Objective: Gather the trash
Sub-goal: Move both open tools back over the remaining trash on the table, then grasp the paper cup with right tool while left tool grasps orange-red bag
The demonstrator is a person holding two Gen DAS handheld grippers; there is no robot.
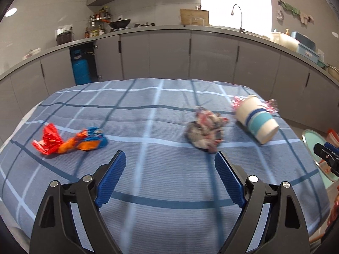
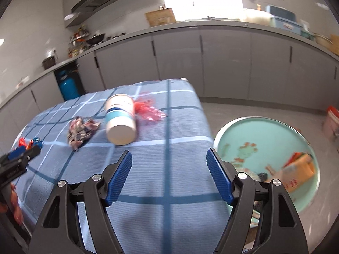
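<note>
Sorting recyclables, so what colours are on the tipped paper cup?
The paper cup is white with a teal band edged in dark blue, clearest in the left wrist view.

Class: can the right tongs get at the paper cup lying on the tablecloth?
Probably yes: the right tongs stand open and empty, and only bare tablecloth lies between them and the tipped paper cup.

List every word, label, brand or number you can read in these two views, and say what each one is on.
No text can be read in either view.
White paper cup with blue and teal bands: bands only, no lettering shows.
Crumpled red, orange and blue wrapper: print too creased to read.
Crumpled grey, pink and white wrapper: blurred.
Blue storage box on the grey counter: a small label, too small to read.
</note>
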